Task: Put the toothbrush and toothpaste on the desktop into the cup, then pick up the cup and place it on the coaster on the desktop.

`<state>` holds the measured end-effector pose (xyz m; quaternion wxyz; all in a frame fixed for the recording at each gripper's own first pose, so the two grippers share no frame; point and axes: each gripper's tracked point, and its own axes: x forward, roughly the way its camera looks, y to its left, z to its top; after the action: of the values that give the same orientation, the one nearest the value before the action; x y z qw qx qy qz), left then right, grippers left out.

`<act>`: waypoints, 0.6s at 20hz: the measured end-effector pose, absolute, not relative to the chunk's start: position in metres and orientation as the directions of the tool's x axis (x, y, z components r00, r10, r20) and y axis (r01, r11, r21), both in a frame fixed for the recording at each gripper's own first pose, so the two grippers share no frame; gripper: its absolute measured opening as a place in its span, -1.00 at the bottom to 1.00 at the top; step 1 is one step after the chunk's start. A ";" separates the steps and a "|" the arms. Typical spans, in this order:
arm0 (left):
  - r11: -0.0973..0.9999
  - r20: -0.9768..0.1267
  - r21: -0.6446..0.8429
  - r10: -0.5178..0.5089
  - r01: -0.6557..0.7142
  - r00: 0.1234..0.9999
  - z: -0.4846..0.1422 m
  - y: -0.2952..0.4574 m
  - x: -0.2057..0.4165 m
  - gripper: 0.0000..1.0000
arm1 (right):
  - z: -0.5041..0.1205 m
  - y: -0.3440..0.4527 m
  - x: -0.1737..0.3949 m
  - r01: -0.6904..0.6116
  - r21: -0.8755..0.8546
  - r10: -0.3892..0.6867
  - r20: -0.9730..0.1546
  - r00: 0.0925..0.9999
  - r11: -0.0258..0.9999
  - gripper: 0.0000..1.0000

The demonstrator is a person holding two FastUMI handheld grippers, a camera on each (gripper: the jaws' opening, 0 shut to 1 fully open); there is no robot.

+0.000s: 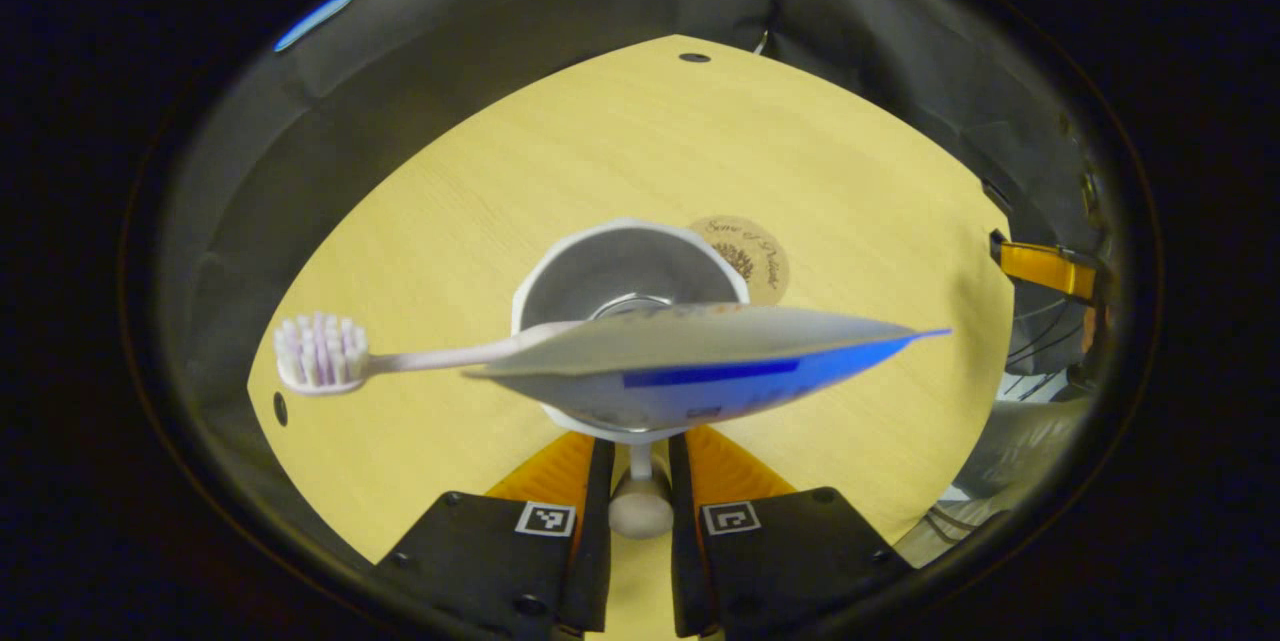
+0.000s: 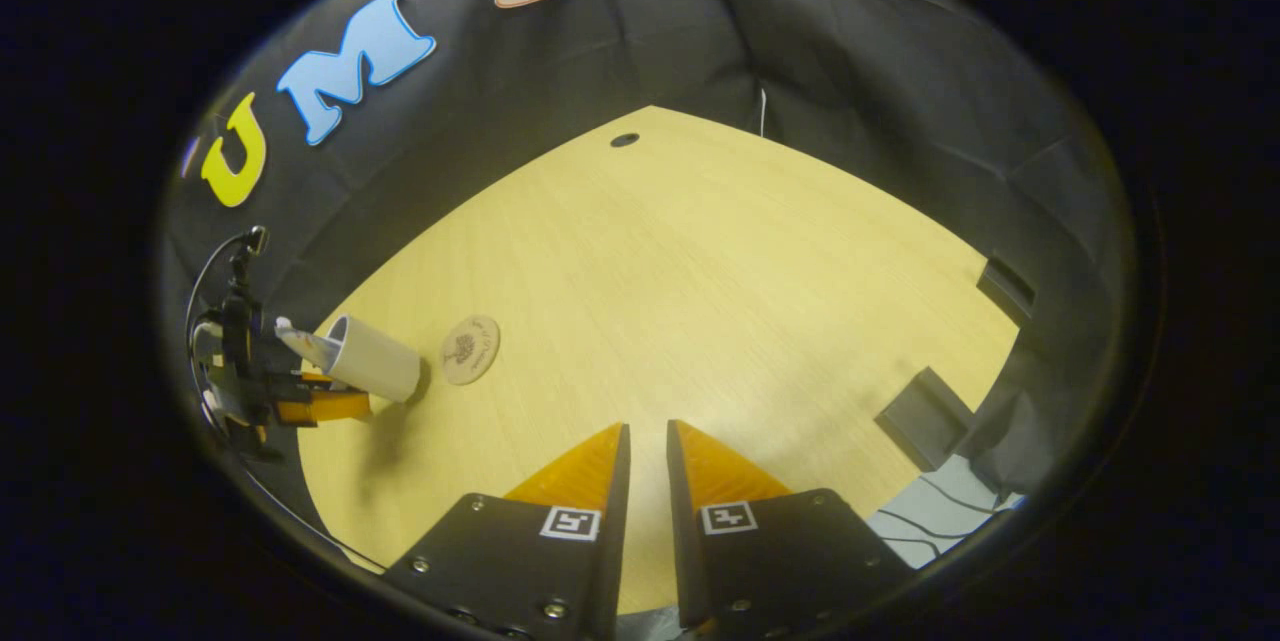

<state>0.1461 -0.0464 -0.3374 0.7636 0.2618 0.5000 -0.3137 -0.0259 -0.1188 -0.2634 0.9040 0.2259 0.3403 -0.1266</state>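
In the left gripper view, the left gripper [image 1: 640, 456] holds the white cup [image 1: 630, 276] by a small knobbed handle pinched between its jaws at 6 o'clock. The cup's mouth faces the camera. A toothbrush [image 1: 330, 353] sticks out toward 9 o'clock and the toothpaste [image 1: 700, 361] lies across the rim toward 3 o'clock. The coaster [image 1: 752, 256] sits just beyond, at about 1 o'clock, on the wooden desktop [image 1: 620, 141].

In the right gripper view, the right gripper [image 2: 648, 436] has its jaws almost together over bare desktop, holding nothing; cup and coaster lie near 9 o'clock.
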 end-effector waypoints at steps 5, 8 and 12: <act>0.616 -0.928 0.087 -0.236 0.783 0.288 -0.340 -0.087 0.151 -0.36 | -0.265 -0.125 -0.028 0.398 0.326 -0.082 -0.676 0.732 0.857 -0.55; 0.597 -0.933 0.082 -0.236 0.798 0.273 -0.339 -0.097 0.156 -0.36 | -0.264 -0.132 -0.030 0.416 0.330 -0.095 -0.677 0.730 0.847 -0.55; 0.578 -0.938 0.074 -0.237 0.813 0.254 -0.339 -0.108 0.163 -0.36 | -0.264 -0.140 -0.034 0.443 0.345 -0.104 -0.682 0.724 0.827 -0.55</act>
<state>0.1631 -0.1079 -0.3385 0.7367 0.2901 0.4963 -0.3562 -0.0339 -0.1404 -0.2643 0.8940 0.2509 0.3383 -0.1530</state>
